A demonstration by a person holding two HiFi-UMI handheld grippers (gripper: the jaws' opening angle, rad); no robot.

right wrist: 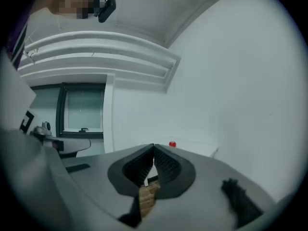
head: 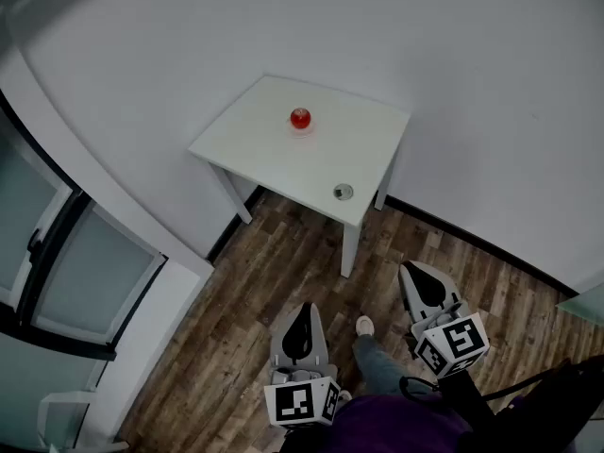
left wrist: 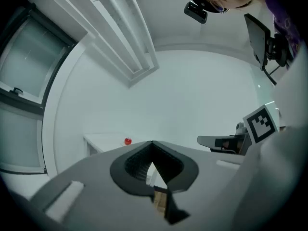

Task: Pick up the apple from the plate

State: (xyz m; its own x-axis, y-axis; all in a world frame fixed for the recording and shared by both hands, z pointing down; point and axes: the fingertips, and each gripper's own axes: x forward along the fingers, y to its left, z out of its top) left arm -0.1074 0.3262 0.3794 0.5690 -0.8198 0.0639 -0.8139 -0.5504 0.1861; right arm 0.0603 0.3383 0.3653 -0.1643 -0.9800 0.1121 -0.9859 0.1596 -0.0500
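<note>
A red apple (head: 300, 117) sits on a small pale plate (head: 302, 129) near the far side of a white table (head: 255, 135) in the room's corner. Both grippers hang low over the wooden floor, well short of the table. My left gripper (head: 303, 308) points toward the table with its jaws shut and nothing between them. My right gripper (head: 410, 271) is also shut and holds nothing. In the left gripper view the apple (left wrist: 127, 141) is a small red dot beyond the closed jaws (left wrist: 152, 142). The right gripper view shows the apple (right wrist: 172, 144) just past the closed tips (right wrist: 154, 146).
A small round metal thing (head: 343, 192) lies near the table's front edge. White walls meet behind the table, and a window (head: 66, 262) runs along the left. A person's shoe (head: 364, 326) stands on the wooden floor (head: 274, 253) between the grippers.
</note>
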